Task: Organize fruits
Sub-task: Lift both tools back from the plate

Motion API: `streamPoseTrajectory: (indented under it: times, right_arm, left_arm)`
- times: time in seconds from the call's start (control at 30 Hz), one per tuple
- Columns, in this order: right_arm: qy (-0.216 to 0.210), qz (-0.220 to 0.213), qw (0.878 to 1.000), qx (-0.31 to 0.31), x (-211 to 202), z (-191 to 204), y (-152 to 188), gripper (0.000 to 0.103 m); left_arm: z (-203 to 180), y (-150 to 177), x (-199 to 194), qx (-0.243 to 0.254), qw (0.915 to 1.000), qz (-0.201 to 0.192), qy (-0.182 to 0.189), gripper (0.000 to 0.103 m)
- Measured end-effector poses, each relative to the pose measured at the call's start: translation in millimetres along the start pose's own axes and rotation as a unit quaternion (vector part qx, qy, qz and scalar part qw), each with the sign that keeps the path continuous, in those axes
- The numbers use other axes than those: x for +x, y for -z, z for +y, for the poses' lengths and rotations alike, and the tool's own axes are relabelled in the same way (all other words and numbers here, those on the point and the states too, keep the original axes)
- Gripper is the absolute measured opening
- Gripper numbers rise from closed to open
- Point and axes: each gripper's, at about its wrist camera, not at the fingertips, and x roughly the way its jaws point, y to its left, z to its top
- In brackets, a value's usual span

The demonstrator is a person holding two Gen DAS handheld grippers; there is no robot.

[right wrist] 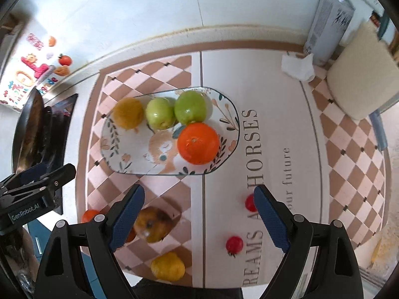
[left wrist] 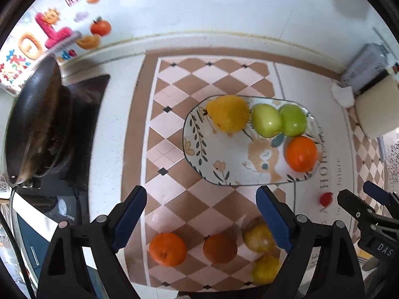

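A floral oval plate (left wrist: 224, 164) lies on the checked mat (left wrist: 169, 114). On it are a yellow pear (left wrist: 228, 113), two green apples (left wrist: 265, 120) (left wrist: 293, 120) and an orange (left wrist: 300, 153). Loose on the mat below are two oranges (left wrist: 168, 249) (left wrist: 219, 248), a brownish pear (right wrist: 153, 224), a yellow fruit (right wrist: 168, 266) and two small red fruits (right wrist: 234, 245) (right wrist: 249, 203). My left gripper (left wrist: 200, 199) hangs high above the mat, open and empty. Beside it my right gripper (right wrist: 199, 196) is open and empty too, above the mat's lettering.
A dark pan (left wrist: 32, 124) sits on a stove at the left. A grey canister (right wrist: 329, 22), a crumpled tissue (right wrist: 298, 66) and a cream block (right wrist: 361, 74) stand at the back right. Colourful stickers (left wrist: 49, 30) cover the tiled wall at the back left.
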Motion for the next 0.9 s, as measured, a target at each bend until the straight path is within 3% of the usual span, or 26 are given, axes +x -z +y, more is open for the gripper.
streamPoseTrajectory:
  times: [0.5,0.9]
  right_arm:
    - [-0.002,-0.062,0.998,-0.011,-92.0,17.7,59.3,0.091]
    - [-0.014,-0.093,0.995,-0.025,-137.7,29.5,78.6,0.091]
  left_arm:
    - [-6.8,55.6,-89.2,0.024,0.9968,-0.074,0.020,0.090]
    - [1.4,80.2,-126.3,0.014,0.9943,-0.100,0.032,0.090]
